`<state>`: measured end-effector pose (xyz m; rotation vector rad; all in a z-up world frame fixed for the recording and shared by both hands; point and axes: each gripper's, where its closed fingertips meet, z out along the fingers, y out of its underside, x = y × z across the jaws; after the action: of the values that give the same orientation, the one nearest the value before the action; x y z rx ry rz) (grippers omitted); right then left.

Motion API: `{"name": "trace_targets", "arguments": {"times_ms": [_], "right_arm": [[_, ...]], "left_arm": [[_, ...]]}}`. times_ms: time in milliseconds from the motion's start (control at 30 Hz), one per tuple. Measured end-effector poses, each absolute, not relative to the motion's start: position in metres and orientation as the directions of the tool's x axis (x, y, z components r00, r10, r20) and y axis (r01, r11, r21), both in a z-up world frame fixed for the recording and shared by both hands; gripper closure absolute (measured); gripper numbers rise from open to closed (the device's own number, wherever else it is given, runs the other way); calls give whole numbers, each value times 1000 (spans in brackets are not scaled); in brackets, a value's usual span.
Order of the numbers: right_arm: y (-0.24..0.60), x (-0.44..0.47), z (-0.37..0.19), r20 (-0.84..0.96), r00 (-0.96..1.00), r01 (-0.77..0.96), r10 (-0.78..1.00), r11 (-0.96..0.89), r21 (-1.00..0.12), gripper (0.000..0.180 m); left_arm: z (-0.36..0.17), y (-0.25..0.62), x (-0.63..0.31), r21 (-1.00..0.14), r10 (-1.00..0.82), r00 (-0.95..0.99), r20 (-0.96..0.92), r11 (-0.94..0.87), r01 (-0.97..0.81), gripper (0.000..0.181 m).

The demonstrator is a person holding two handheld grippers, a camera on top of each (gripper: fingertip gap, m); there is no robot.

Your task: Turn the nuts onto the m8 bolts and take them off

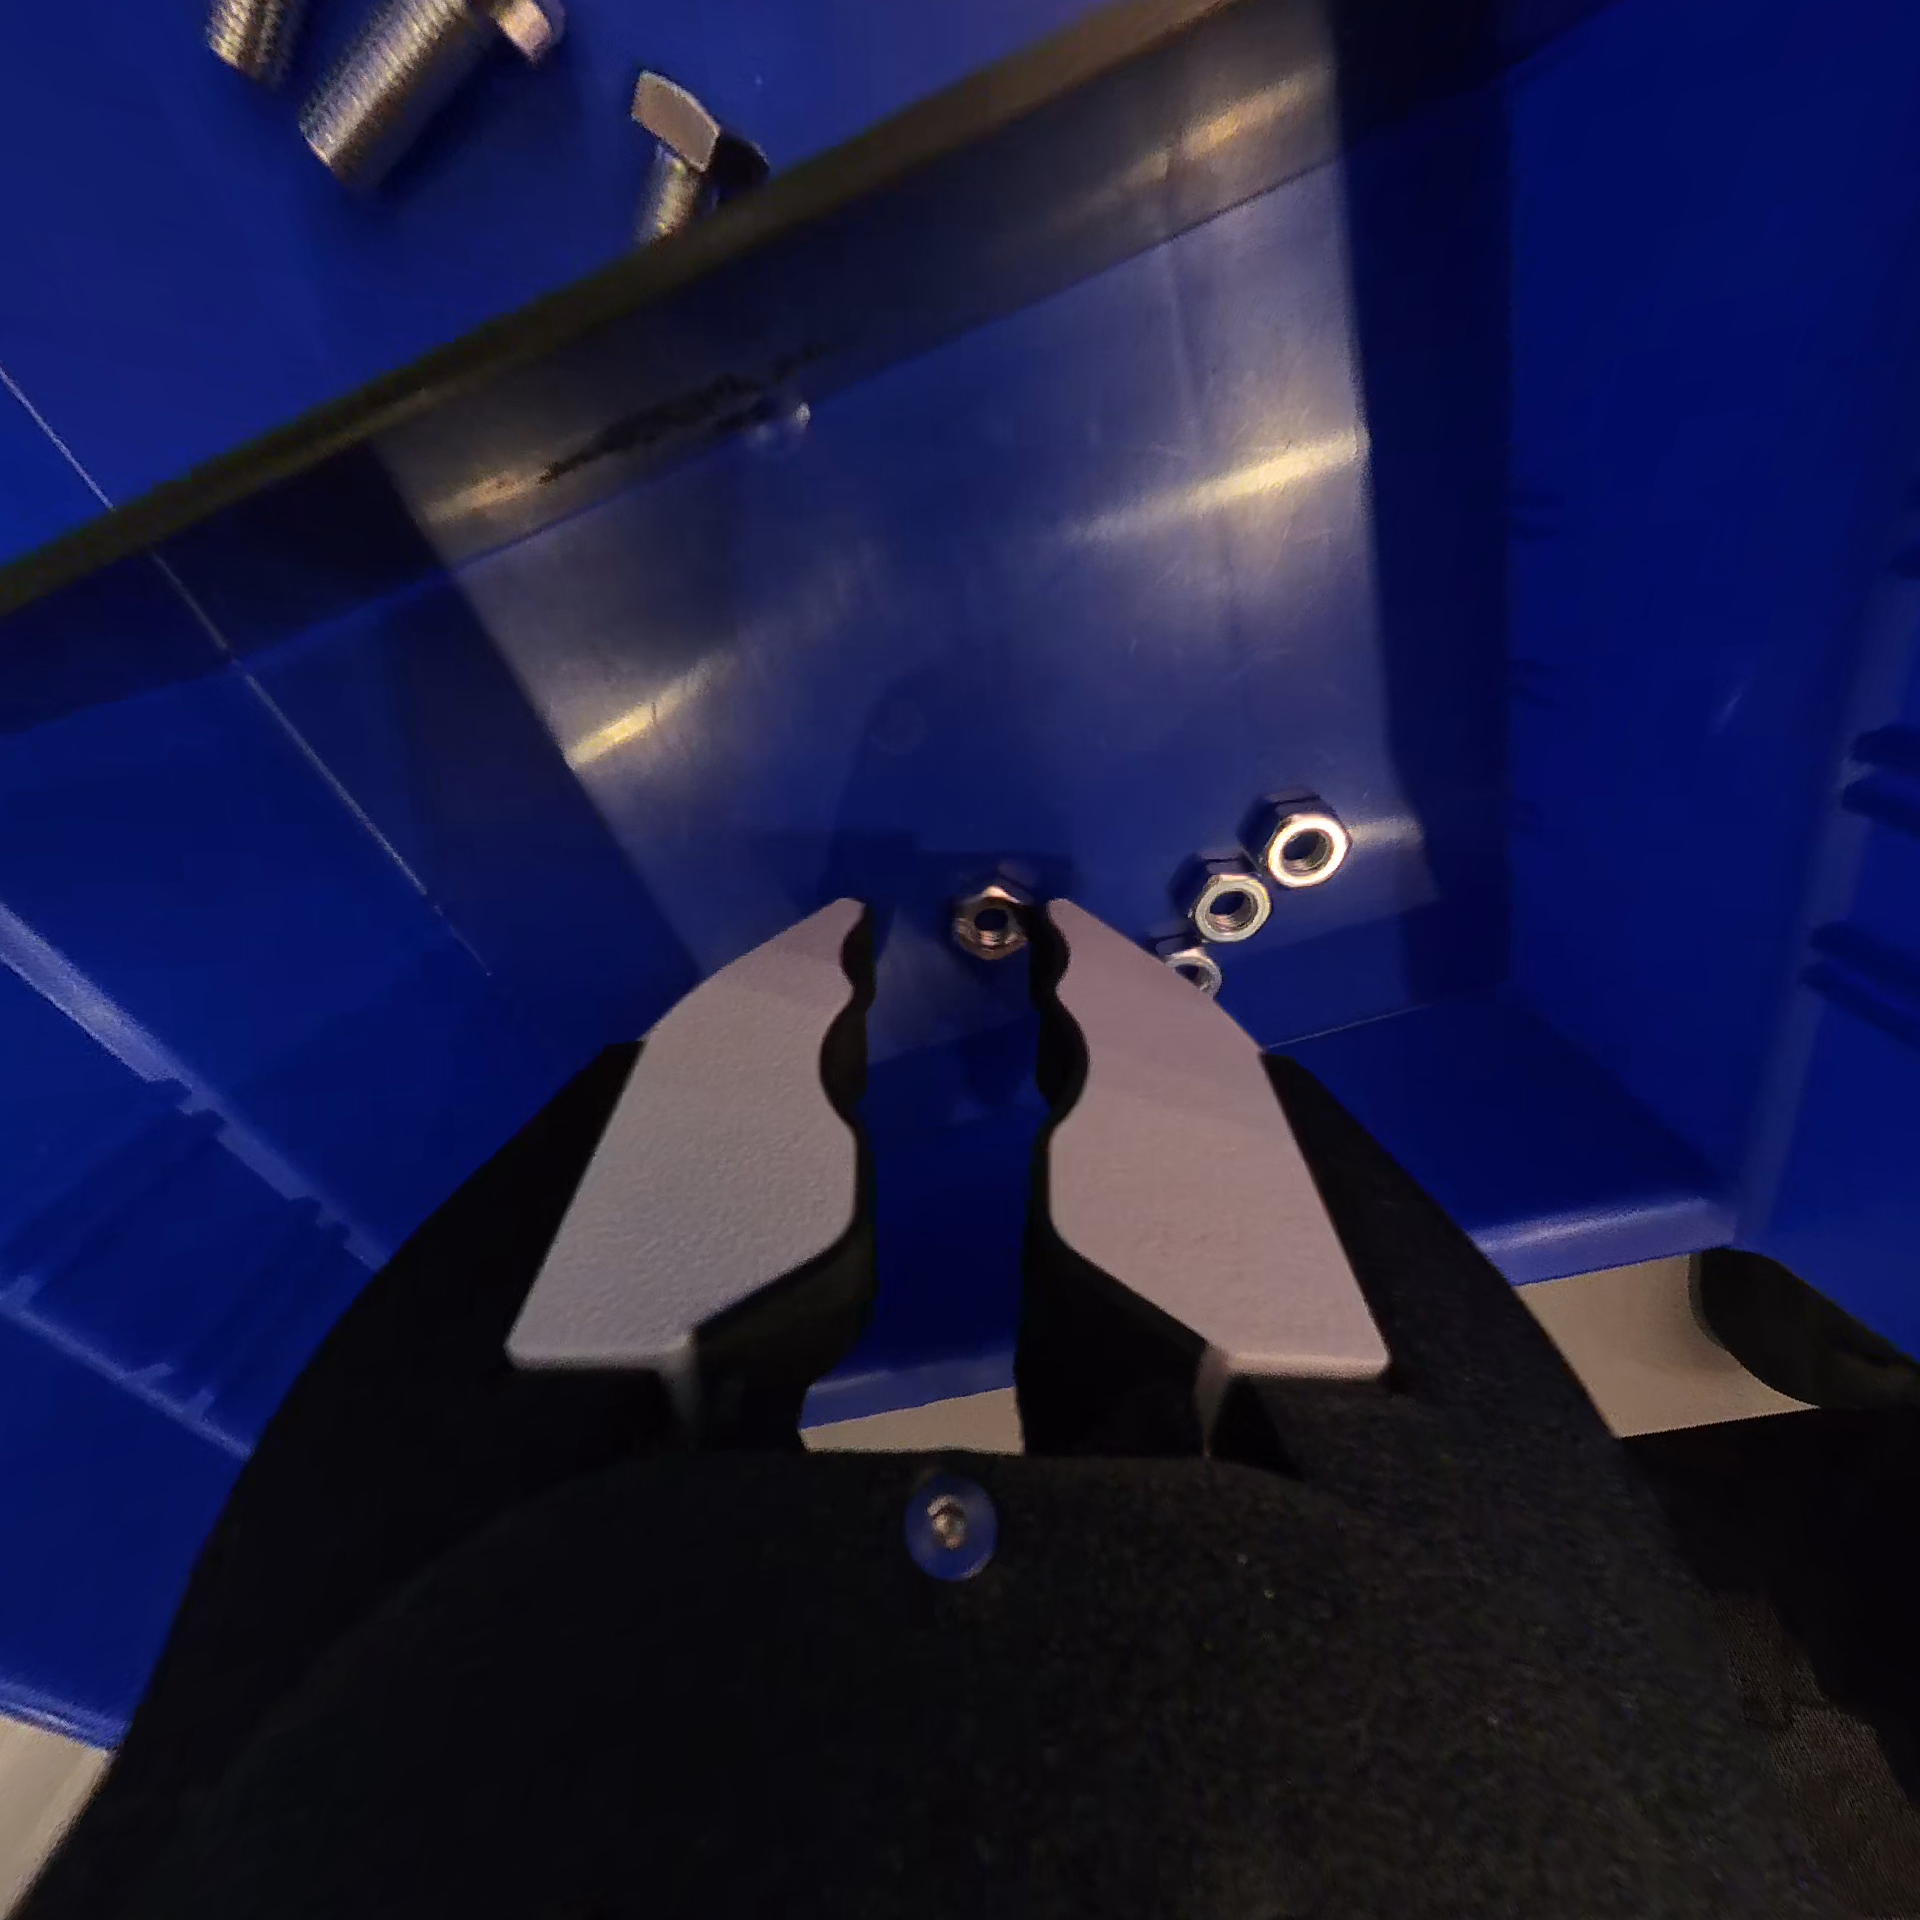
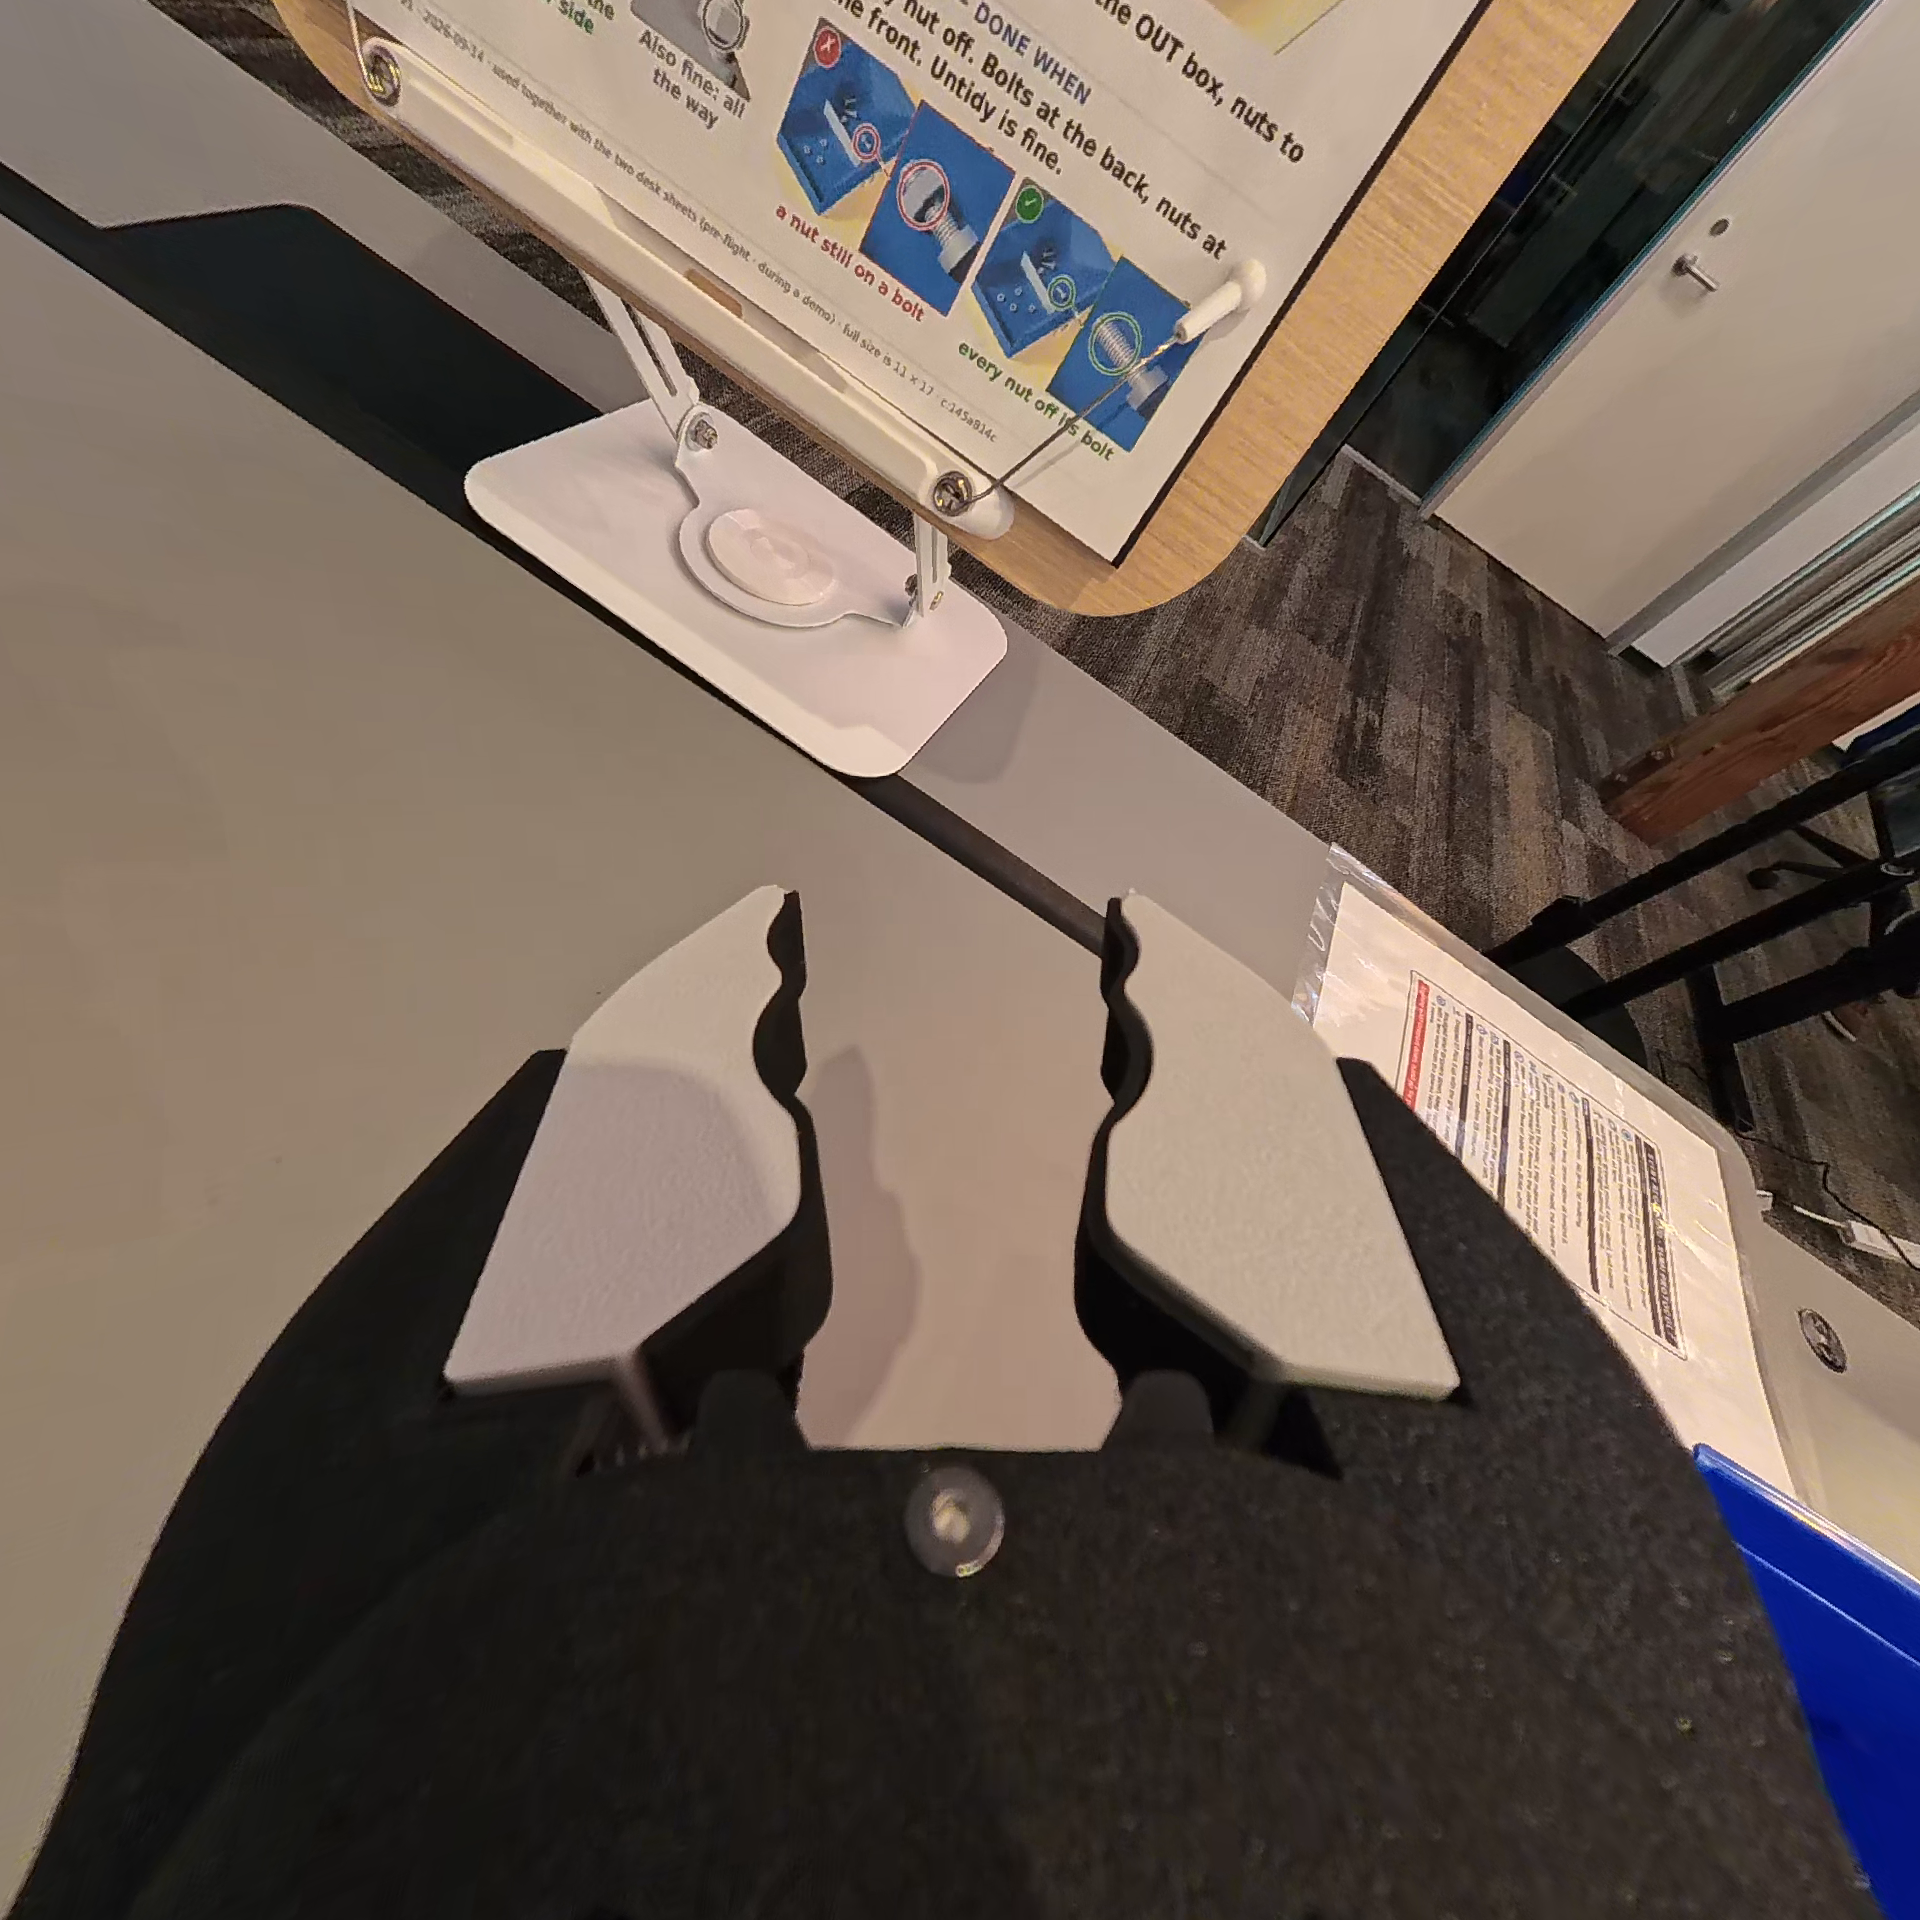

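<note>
In the left wrist view my left gripper (image 1: 956,920) is open and reaches down into a blue bin (image 1: 1662,623). A small steel nut (image 1: 992,922) lies on the bin floor between the fingertips, close to the right fingertip (image 1: 1081,956). Three more nuts (image 1: 1229,906) lie just to the right. Several bolts (image 1: 384,104) lie beyond a dark divider (image 1: 727,301) at the top left. In the right wrist view my right gripper (image 2: 951,914) is open and empty above a grey table (image 2: 312,831).
A board with an instruction sheet stands on a white stand base (image 2: 748,592) at the table's far edge. A laminated sheet (image 2: 1538,1143) lies at the right. A blue bin corner (image 2: 1849,1662) shows at the lower right. Carpeted floor lies beyond the table. About 60 cm separates my left fingertips from my right.
</note>
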<state>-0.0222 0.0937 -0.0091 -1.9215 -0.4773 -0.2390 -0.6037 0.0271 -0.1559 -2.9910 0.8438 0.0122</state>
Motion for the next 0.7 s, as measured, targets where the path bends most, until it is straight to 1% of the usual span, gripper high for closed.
{"name": "trace_targets", "arguments": {"times_ms": [100,167,500,700], "right_arm": [[94,-22,-9,384,898,437,216,-327,-838,125],[94,-22,-8,387,897,439,216,-326,-837,125],[93,-22,-8,387,896,440,217,-323,-838,124],[93,-21,-6,388,896,440,215,-321,-839,124]], "left_arm": [[-156,27,-604,-40,-522,853,-15,-852,-522,157],[-156,27,-604,-43,-522,853,-13,-852,-522,166],[-156,27,-604,-58,-538,843,-13,-841,-538,166],[-144,32,-605,-100,-537,843,-16,-838,-536,166]]}}
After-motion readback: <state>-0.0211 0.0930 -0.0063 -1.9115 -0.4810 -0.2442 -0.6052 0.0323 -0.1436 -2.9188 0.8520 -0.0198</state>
